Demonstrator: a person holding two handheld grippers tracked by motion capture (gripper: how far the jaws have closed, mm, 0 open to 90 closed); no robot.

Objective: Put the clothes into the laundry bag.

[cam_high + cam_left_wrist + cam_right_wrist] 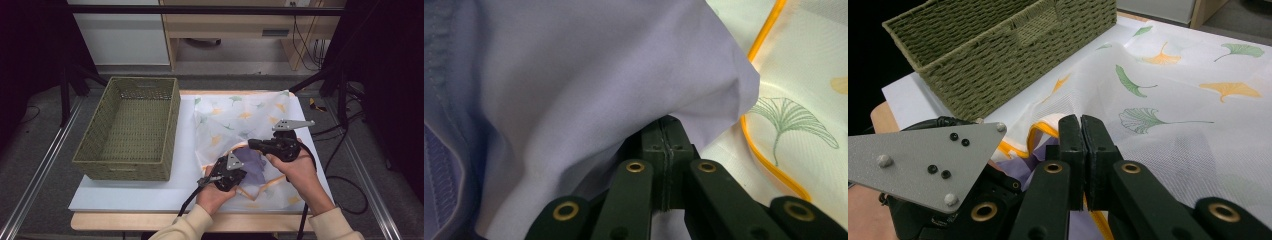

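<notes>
Your left gripper point(239, 173) has its jaws clenched on the lilac fabric garment point(589, 85), which drapes over and beyond the jaw tips. Your right gripper point(1082, 131) pinches the orange-trimmed edge of the white mesh bag printed with ginkgo leaves point(1178, 120), spread beyond its jaws. The green woven basket point(998, 45) stands beyond those jaws. No writing is readable.

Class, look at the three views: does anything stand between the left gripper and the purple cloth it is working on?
Nothing visible does. The left gripper is already shut on the purple cloth, whose fold drapes over its jaw tips. The cloth lies at the yellow-edged opening of the mesh bag, whose edge the right gripper pinches.
</notes>
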